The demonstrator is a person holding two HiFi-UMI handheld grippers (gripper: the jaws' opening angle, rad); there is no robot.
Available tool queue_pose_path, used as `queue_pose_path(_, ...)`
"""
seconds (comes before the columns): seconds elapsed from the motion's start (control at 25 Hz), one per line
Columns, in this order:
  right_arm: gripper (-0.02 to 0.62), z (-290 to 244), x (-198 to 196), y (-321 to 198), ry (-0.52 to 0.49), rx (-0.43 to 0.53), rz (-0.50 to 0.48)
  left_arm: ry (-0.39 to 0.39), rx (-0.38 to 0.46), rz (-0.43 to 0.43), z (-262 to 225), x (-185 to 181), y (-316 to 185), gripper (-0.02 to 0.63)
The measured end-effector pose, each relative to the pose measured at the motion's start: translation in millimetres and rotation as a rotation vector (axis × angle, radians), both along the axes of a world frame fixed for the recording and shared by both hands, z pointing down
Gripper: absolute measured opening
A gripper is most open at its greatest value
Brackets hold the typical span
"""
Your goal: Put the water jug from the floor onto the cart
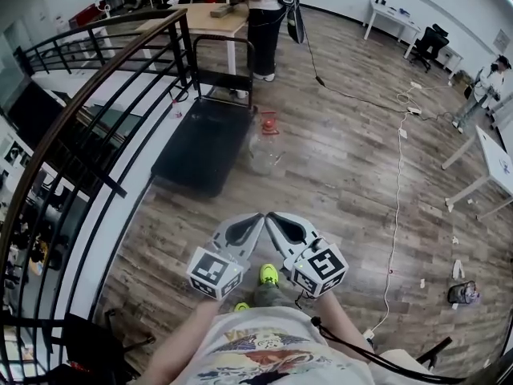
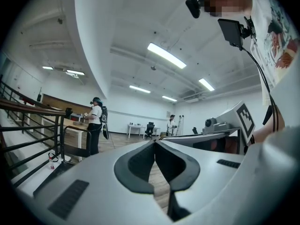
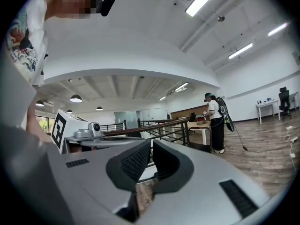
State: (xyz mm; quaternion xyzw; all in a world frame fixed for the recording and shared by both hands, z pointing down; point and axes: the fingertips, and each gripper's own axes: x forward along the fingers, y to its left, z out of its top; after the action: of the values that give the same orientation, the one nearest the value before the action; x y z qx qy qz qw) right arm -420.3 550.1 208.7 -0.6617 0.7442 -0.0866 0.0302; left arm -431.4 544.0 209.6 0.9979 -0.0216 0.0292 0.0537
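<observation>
The water jug point(image 1: 263, 149) is clear with a red cap and stands upright on the wooden floor, touching the right edge of the black platform cart point(image 1: 196, 147). The cart's deck is bare and its push handle point(image 1: 223, 58) rises at the far end. My left gripper point(image 1: 257, 217) and right gripper point(image 1: 272, 217) are side by side close to my body, pointing level toward the jug and well short of it. Both are shut with nothing between the jaws: the left pads point(image 2: 155, 143) meet, and the right pads point(image 3: 151, 146) leave only a thin slit. The jug does not show in either gripper view.
A black metal railing point(image 1: 96, 95) runs along the left, beside the cart. A person point(image 1: 264, 18) stands at a wooden table point(image 1: 200, 18) beyond the cart. A white cable point(image 1: 397, 183) trails across the floor on the right, near a white table point(image 1: 489, 163).
</observation>
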Motion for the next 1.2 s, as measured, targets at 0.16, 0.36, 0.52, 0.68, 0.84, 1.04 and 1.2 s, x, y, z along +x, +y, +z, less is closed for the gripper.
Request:
queue_pose_path(0.16, 0.031, 1.9, 35.6, -12.7, -0.014, -0.007, -0.028, -0.021, -0.006, -0.011, 2.7, 35.9, -12.1, 0.011)
queue_pose_path(0.36, 0.031, 3.4, 71.2, -35.2, -0.022, 0.001, -0.058, -0.035, 0.006, -0.043, 4.2, 71.1, -34.2, 0.011)
queue_pose_path(0.52, 0.031, 5.1, 101.4, -43.0, -0.035, 0.005, -0.070, -0.048, 0.015, -0.057, 5.7, 101.6, -42.5, 0.011)
queue_pose_path(0.68, 0.031, 7.7, 129.7, -50.0, -0.039, 0.014, -0.081, -0.055, 0.025, -0.069, 8.2, 129.8, -49.4, 0.011)
queue_pose_path(0.84, 0.031, 14.3, 151.1, -53.3, -0.061, 0.019, -0.083, -0.072, 0.026, -0.070, 14.4, 150.8, -52.5, 0.011)
queue_pose_path(1.04, 0.031, 19.2, 166.5, -59.9, -0.064, 0.015, -0.091, -0.081, 0.016, -0.070, 20.9, 166.8, -58.7, 0.011)
queue_pose_path(1.2, 0.031, 23.0, 177.7, -62.7, -0.076, 0.014, -0.086, -0.097, 0.012, -0.068, 24.1, 177.4, -62.4, 0.011)
